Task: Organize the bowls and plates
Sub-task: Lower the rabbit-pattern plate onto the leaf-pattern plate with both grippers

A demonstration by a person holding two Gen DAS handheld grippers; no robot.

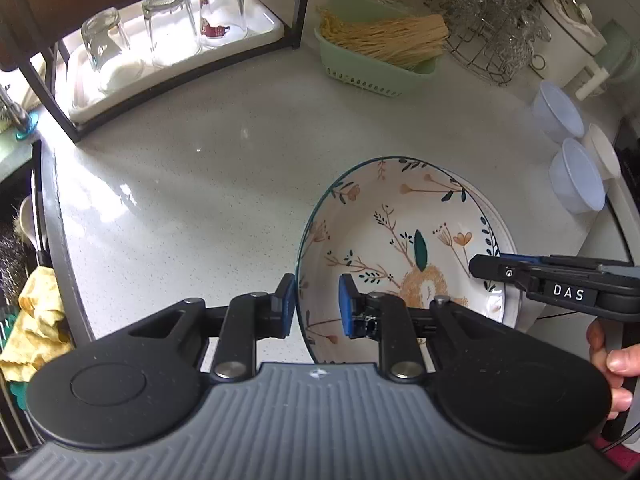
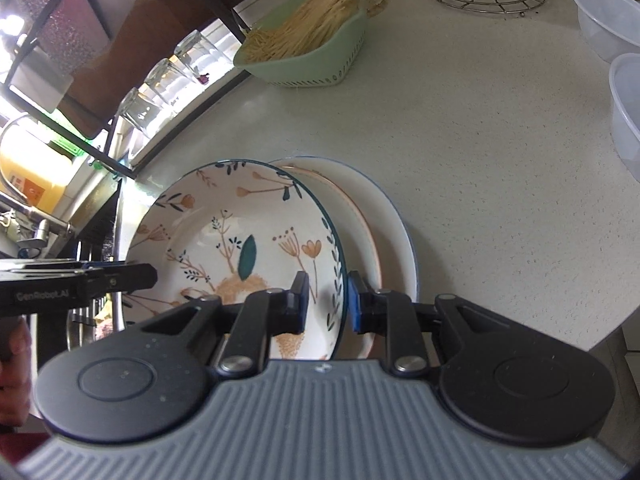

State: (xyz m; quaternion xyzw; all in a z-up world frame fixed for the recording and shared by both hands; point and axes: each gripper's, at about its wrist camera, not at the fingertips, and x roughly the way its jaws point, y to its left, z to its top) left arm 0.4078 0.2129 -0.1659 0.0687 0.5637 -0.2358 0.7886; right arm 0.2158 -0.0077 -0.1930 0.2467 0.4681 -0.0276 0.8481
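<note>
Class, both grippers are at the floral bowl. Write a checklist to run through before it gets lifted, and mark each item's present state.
1. Left gripper straddles the floral bowl rim: ok.
2. Right gripper straddles the opposite rim: ok.
3. Jaws fully clamped on the rim: cannot tell; small gaps show.
4. Bowl sits on the white plates, which could shift: cannot tell.
5. Plastic bowls are clear of the grippers: ok.
6. Counter is free to the left: ok.
</note>
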